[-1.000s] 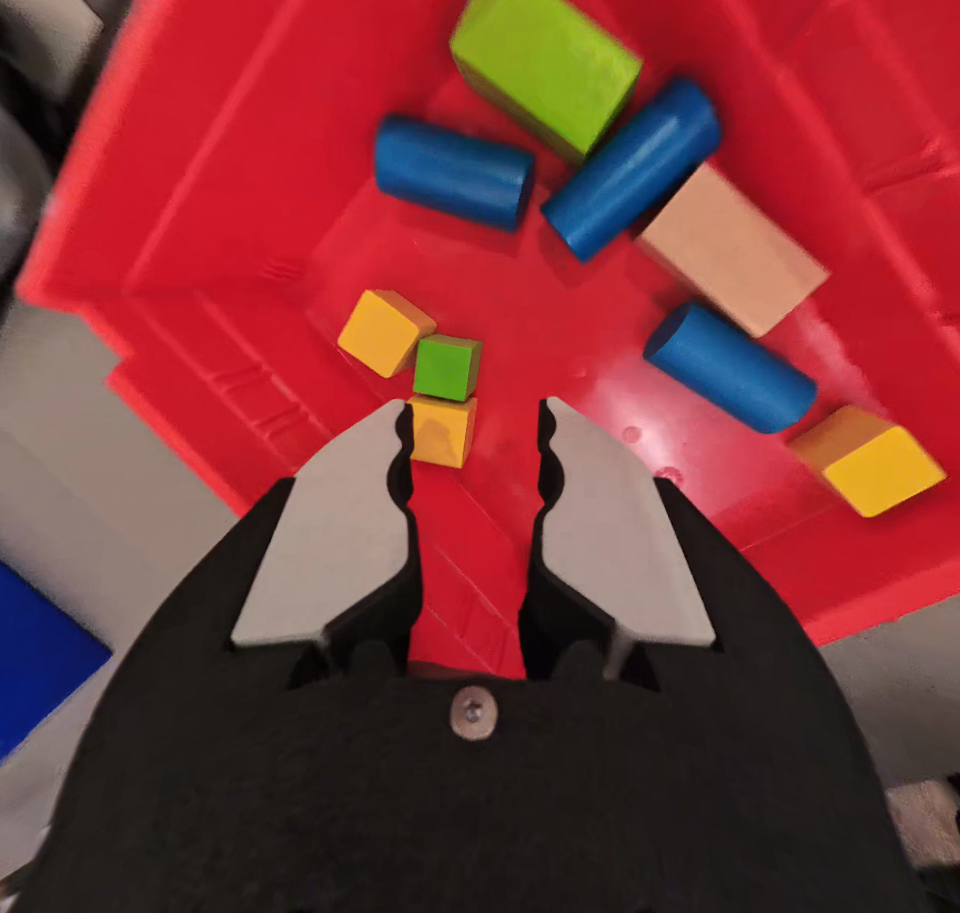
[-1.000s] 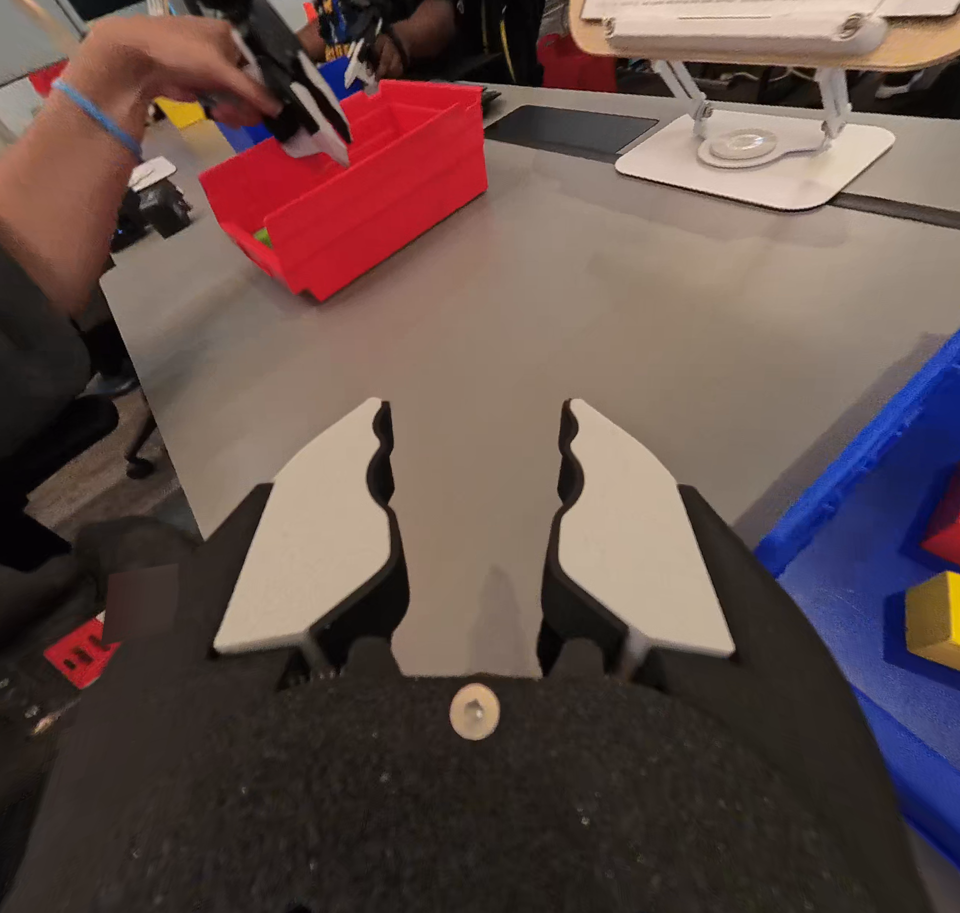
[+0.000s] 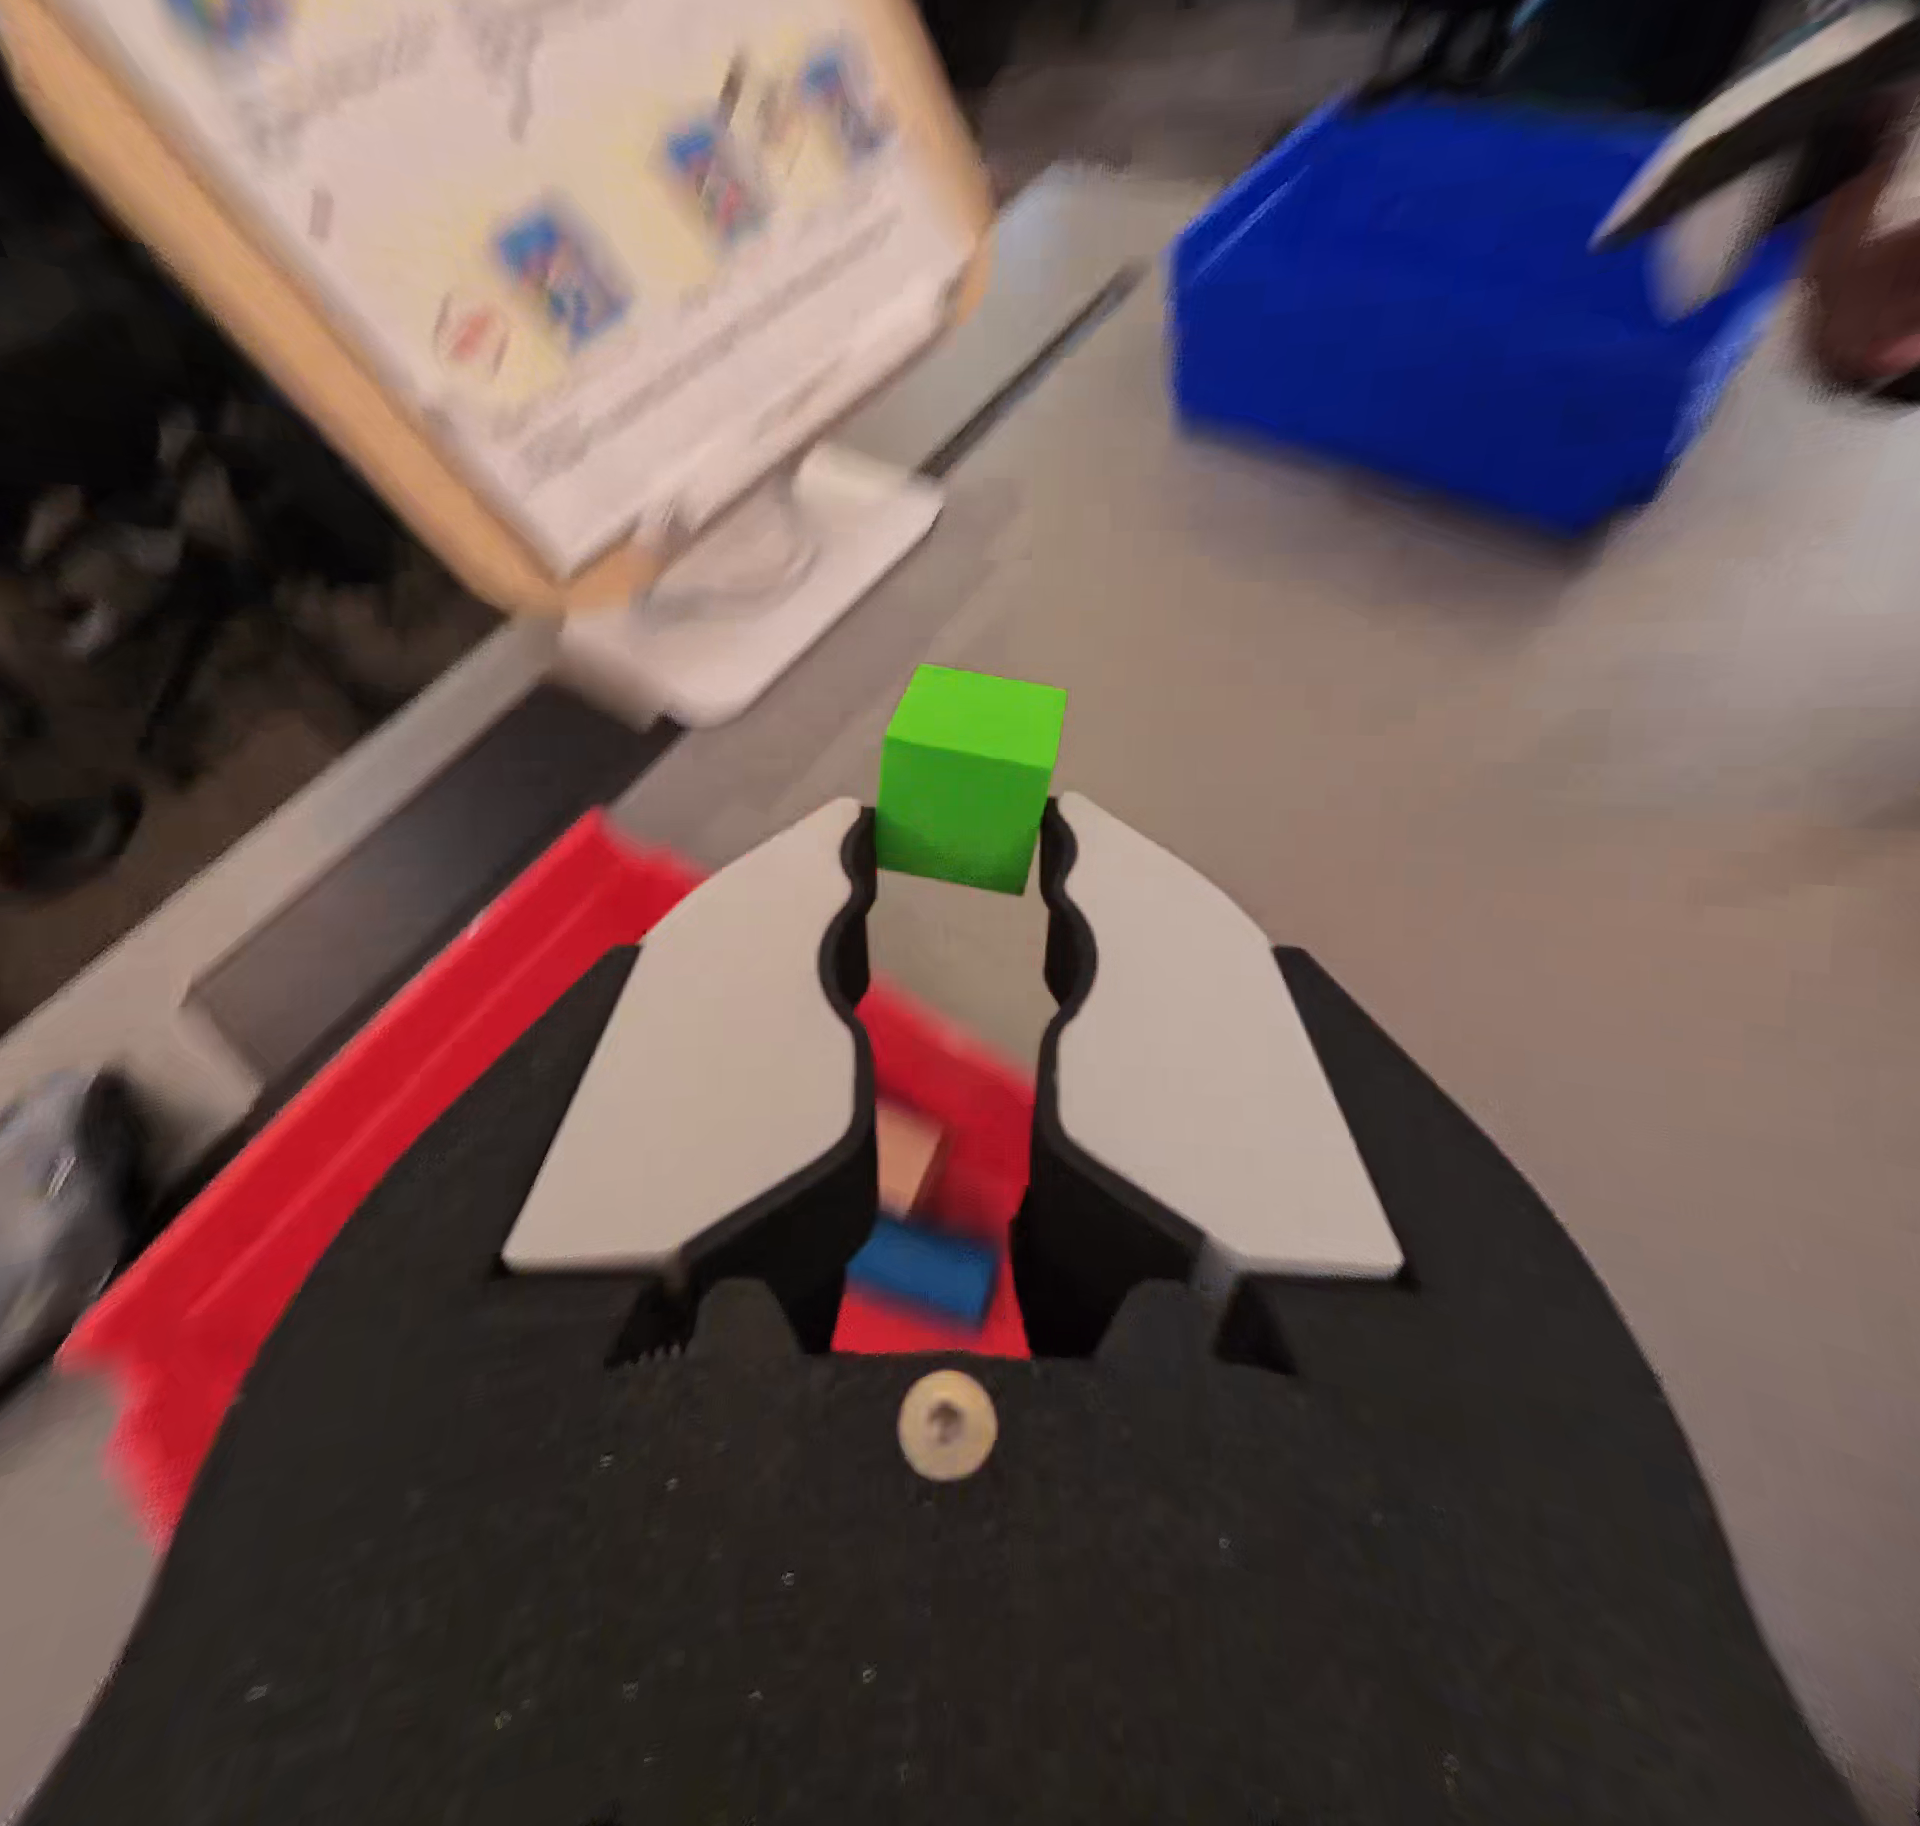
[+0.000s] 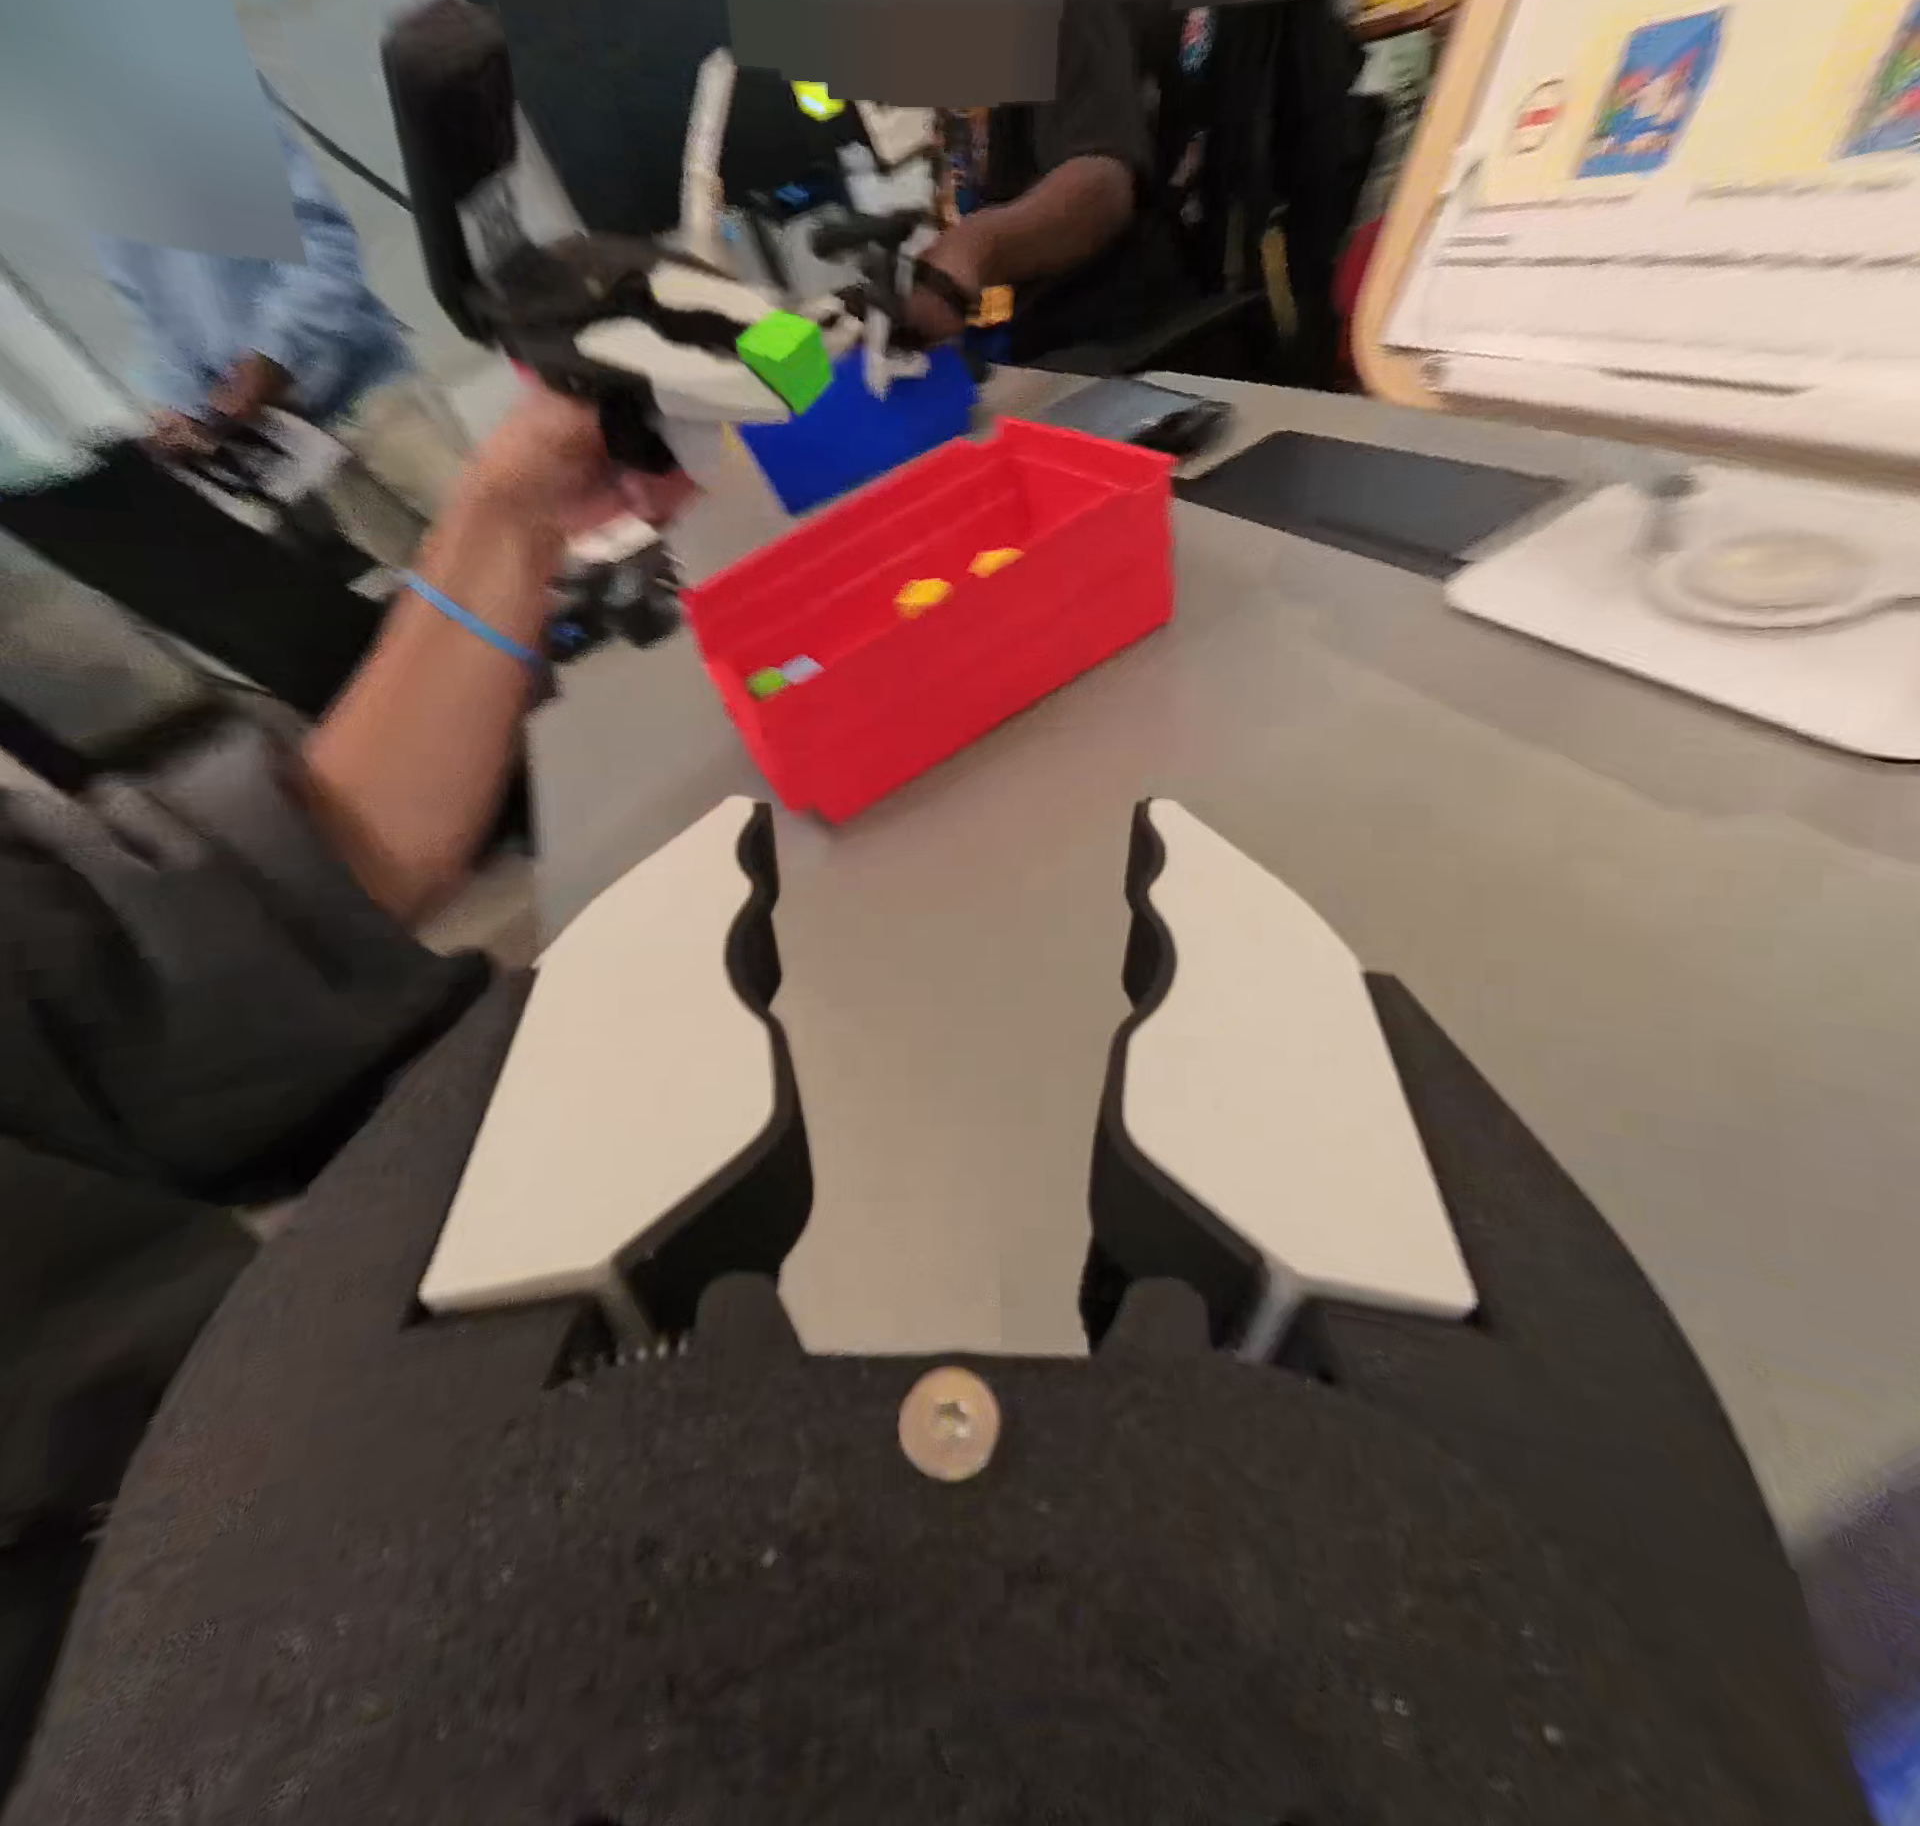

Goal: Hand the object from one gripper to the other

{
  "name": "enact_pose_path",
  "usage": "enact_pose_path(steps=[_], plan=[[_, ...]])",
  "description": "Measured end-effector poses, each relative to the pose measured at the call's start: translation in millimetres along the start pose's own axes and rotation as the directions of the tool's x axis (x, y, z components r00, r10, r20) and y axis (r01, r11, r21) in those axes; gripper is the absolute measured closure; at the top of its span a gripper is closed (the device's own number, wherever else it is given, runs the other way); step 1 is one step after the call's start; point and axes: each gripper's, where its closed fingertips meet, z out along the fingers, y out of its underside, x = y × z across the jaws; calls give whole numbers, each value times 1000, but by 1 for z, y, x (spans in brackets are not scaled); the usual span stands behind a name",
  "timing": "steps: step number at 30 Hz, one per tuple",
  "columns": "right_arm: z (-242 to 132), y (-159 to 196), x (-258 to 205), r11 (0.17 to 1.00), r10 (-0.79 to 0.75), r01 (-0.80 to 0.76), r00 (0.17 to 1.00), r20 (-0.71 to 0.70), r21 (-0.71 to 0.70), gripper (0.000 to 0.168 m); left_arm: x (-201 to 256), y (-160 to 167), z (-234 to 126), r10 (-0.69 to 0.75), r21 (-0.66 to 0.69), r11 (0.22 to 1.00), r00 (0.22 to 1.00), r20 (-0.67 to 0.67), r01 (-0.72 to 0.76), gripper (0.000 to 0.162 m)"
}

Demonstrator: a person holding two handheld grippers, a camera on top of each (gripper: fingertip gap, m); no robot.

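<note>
Left claw (image 3: 961, 820) lifted green cube (image 3: 968, 781) from red bin (image 4: 935, 623); writing blurred.

Blurred board (image 3: 540, 218); blocks (image 3: 914, 1226) half hidden behind jaws

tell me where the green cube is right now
The green cube is pinched at the left gripper's fingertips, held in the air above the red bin.

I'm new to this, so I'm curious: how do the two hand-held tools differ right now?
The left tool is shut on a small green wooden cube, pinched at its fingertips; the right tool is open and holds nothing. The left tool is raised above the red plastic bin; the right tool points across the bare grey table. Both have pale fingers on black bodies.
</note>
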Motion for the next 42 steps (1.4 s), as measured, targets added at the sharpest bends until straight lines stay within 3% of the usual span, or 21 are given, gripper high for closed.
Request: enact_pose_path(steps=[2, 4, 7, 11, 19, 21, 22, 27, 29, 34, 37, 39, 42], plan=[[21, -15, -9, 990, 131, -138, 980, 153, 34, 98, 37, -32, 13, 50, 142, 989, 997, -56, -42, 133], [40, -21, -22, 950, 297, -313, 901, 316, -2, 97, 71, -51, 29, 110, 223, 971, 990, -88, -88, 133], [64, -11, -38, 861, 488, -495, 746, 453, -112, 95, 106, -55, 61, 234, 215, 953, 970, -65, -216, 133], [73, 0, -55, 780, 593, -586, 579, 560, -220, 93, 136, -48, 92, 363, 197, 917, 930, -52, -347, 133], [76, 8, -44, 759, 608, -618, 557, 566, -208, 101, 165, -39, 118, 419, 216, 896, 900, -118, -388, 133], [73, 4, -43, 762, 590, -620, 545, 596, -188, 120, 172, -39, 121, 395, 224, 907, 905, -157, -357, 133], [71, 3, -44, 767, 579, -614, 538, 613, -186, 140, 174, -38, 123, 389, 221, 910, 906, -168, -350, 133], [69, 6, -36, 776, 582, -602, 568, 582, -188, 141, 168, -28, 126, 311, 140, 946, 939, -147, -291, 129], [61, -1, -33, 773, 579, -608, 565, 587, -178, 141, 165, -21, 119, 231, 101, 971, 963, -138, -219, 111], [15, -25, -16, 882, 451, -462, 767, 457, -94, 141, 162, 17, 94, -46, 70, 996, 986, -160, 57, 106], [-35, -23, 38, 964, 262, -257, 963, 67, -76, 141, 162, 43, 83, -148, 80, 984, 980, -132, 160, 110], [-81, -8, 83, 975, 106, -147, 966, -236, -167, 141, 166, 63, 79, -166, 53, 983, 979, -114, 173, 111], [-150, 40, 134, 880, -86, -183, 846, -527, -438, 141, 174, 81, 76, -142, 9, 990, 985, -103, 144, 114]])
